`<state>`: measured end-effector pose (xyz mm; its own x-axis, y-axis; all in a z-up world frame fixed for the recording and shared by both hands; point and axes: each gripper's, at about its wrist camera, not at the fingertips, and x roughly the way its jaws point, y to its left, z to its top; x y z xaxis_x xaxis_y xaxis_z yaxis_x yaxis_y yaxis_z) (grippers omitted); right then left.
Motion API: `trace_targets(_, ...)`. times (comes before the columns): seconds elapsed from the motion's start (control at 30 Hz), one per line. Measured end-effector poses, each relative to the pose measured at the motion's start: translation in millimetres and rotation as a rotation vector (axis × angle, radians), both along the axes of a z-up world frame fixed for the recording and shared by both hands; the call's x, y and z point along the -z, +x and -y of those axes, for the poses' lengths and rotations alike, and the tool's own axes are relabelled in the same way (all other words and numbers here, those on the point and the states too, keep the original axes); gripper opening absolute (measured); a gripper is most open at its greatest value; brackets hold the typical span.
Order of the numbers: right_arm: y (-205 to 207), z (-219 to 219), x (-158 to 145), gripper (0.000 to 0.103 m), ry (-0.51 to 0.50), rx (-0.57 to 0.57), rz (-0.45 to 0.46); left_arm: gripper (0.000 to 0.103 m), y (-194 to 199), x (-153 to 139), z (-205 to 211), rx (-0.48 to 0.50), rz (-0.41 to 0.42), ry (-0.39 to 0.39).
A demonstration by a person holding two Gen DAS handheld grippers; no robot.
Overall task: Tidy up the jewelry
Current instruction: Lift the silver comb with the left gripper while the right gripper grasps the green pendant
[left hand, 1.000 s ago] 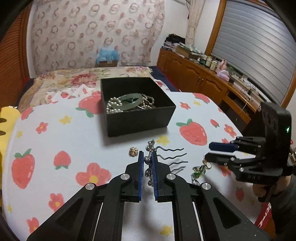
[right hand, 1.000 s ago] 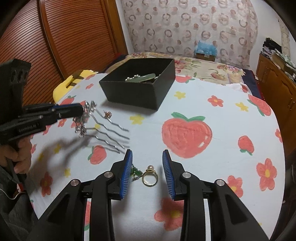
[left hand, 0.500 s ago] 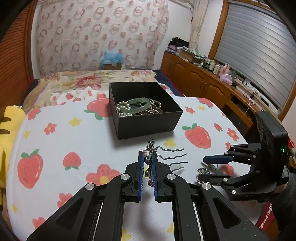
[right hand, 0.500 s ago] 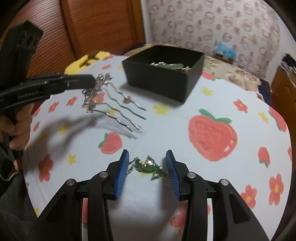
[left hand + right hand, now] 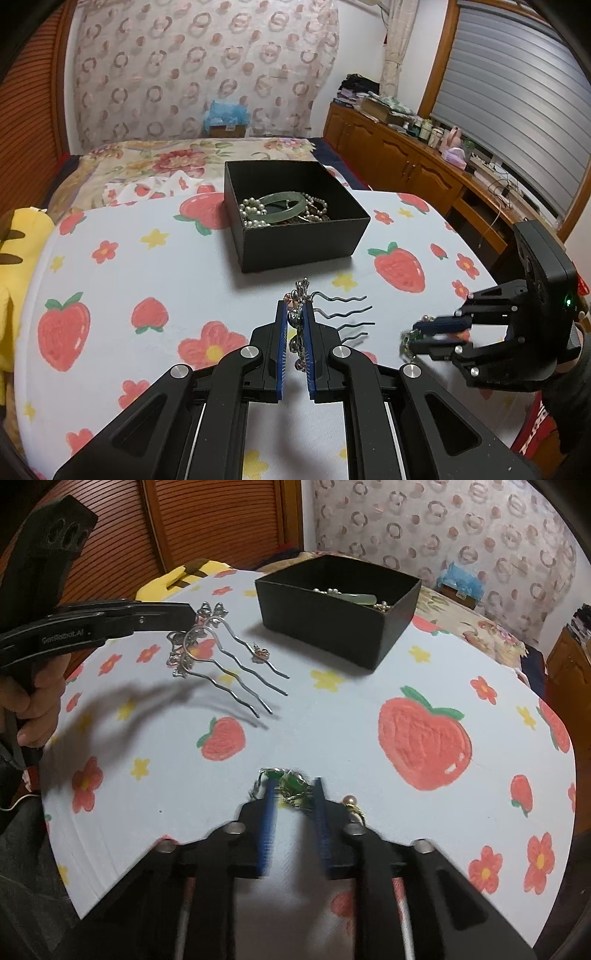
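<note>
My left gripper [image 5: 294,314] is shut on a silver hair comb [image 5: 340,314] with wavy prongs and holds it above the cloth; the comb also shows in the right wrist view [image 5: 221,664]. My right gripper [image 5: 293,794] is closing around a green-stone piece [image 5: 291,786] lying on the cloth; its fingers are blurred. It shows in the left wrist view [image 5: 413,338] too. A pearl ring [image 5: 351,805] lies just right of it. The black box [image 5: 291,221] holds a jade bangle [image 5: 280,206] and pearls. A small gold earring [image 5: 260,652] lies near the comb.
The round table [image 5: 406,664] wears a white cloth with strawberries and flowers. A yellow cushion [image 5: 14,266] sits at its left edge. A bed [image 5: 177,158] lies behind and wooden cabinets [image 5: 406,166] stand at the right.
My left gripper has lifted the comb off the cloth. My right gripper has moved forward over the green-stone piece and its jaws have narrowed around it.
</note>
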<state>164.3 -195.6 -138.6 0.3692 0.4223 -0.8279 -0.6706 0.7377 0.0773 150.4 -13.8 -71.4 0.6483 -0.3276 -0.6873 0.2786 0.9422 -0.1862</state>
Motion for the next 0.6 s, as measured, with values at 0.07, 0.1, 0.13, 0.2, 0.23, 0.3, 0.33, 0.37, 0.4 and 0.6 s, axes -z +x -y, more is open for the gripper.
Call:
trace_targets(0.07, 0.2, -0.9, -0.6, 0.017, -0.005, 0.017, 0.016, 0.007, 0.0, -0.3, -0.9, -0.001, 0.003, 0.001)
trace_targets(0.1, 1.1, -0.8, -1.0, 0.017, -0.002, 0.023, 0.017, 0.007, -0.3, -0.2, -1.7, -0.002, 0.005, 0.001)
trace_targets(0.13, 1.6, -0.6, -1.6, 0.017, 0.001, 0.029, 0.022, 0.007, -0.8, -1.0, -2.7, -0.003, 0.007, 0.0)
trace_targets(0.2, 3.2, 0.6, -4.1, 0.017, 0.018, 0.044, 0.033, 0.007, -1.3, -2.0, -4.3, -0.006, 0.01, -0.001)
trace_targets(0.23, 4.0, 0.9, -5.1, 0.017, 0.025, 0.047, 0.035, 0.007, -1.3, -2.5, -5.3, -0.009, 0.011, 0.0)
trace_targets(0.3, 4.9, 1.0, -8.8, 0.017, 0.04, 0.049, 0.041, 0.007, -0.8, -4.6, -6.7, -0.013, 0.013, 0.0)
trace_targets(0.33, 5.3, 0.6, -10.1, 0.017, 0.044, 0.05, 0.046, 0.007, -0.6, -5.3, -7.9, -0.016, 0.014, 0.0)
trace_targets(0.37, 5.7, 0.3, -12.4, 0.017, 0.05, 0.051, 0.052, 0.007, -0.3, -6.1, -8.8, -0.019, 0.016, -0.001)
trace_targets(0.4, 6.0, 0.2, -14.6, 0.017, 0.054, 0.052, 0.058, 0.007, -0.5, -7.1, -8.6, -0.02, 0.017, -0.001)
trace_targets(0.6, 10.7, 0.7, -31.3, 0.017, 0.089, 0.055, 0.09, 0.007, 3.8, -19.3, -8.4, -0.023, 0.047, -0.003)
